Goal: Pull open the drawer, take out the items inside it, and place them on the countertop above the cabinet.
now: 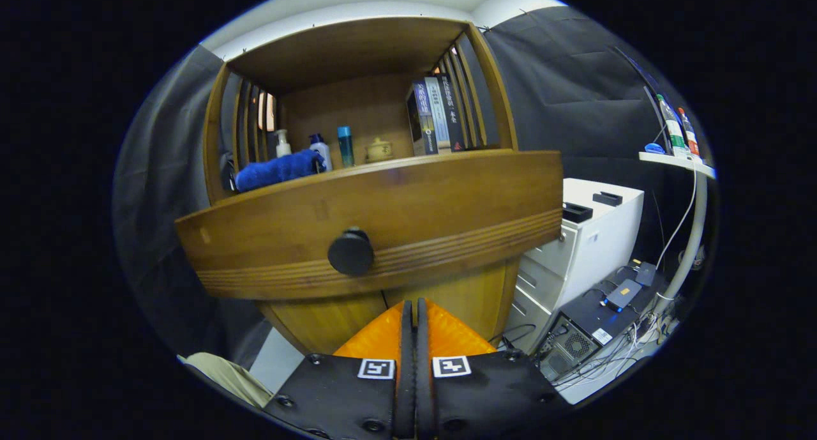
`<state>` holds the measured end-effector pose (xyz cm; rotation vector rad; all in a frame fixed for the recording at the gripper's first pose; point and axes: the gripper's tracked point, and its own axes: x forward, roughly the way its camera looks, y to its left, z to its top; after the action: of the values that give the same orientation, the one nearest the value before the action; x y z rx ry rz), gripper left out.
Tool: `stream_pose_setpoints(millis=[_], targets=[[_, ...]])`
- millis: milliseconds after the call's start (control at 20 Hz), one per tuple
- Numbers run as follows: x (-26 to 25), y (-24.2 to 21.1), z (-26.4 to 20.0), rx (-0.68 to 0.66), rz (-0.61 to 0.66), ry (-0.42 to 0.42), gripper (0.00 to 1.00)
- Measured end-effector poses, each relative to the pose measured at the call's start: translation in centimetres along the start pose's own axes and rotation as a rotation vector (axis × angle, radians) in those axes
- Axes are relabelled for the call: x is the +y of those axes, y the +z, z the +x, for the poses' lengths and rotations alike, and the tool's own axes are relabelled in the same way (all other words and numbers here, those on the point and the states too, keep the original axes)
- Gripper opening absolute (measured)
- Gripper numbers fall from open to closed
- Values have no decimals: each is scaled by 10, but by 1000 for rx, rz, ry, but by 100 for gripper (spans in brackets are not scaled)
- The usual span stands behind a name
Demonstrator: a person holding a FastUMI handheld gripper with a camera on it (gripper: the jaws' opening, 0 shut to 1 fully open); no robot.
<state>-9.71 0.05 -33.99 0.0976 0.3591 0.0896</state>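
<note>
One black round knob sits on the face of the wooden drawer, a little to the left of the gripper and above its tips. That knob is the only place to take hold: it is small, hard and probably smooth, so the fingers should close around it from either side, squarely, or they may slip off under the pull. The drawer front looks stiff and solid, likely to slide with some drag, not lightly; I cannot tell whether it is already partly out, and its contents are hidden.

At present the orange fingers lie pressed together with nothing between them, short of the drawer and below the knob, so they must part before any grasp.

Above the drawer is the countertop, carrying a folded blue towel, a few small bottles, a little jar and a row of books under the cabinet's upper shelf. To the right stands a white drawer unit, with a computer and cables on the floor beyond.
</note>
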Motion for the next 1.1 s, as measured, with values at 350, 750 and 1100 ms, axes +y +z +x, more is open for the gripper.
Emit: stream_pose_setpoints(millis=[350, 750, 1100], targets=[[42, 23, 24, -3, -67, 78, 75], [45, 23, 47, 0, -83, 89, 51], [39, 7, 10, 23, -129, 102, 40]])
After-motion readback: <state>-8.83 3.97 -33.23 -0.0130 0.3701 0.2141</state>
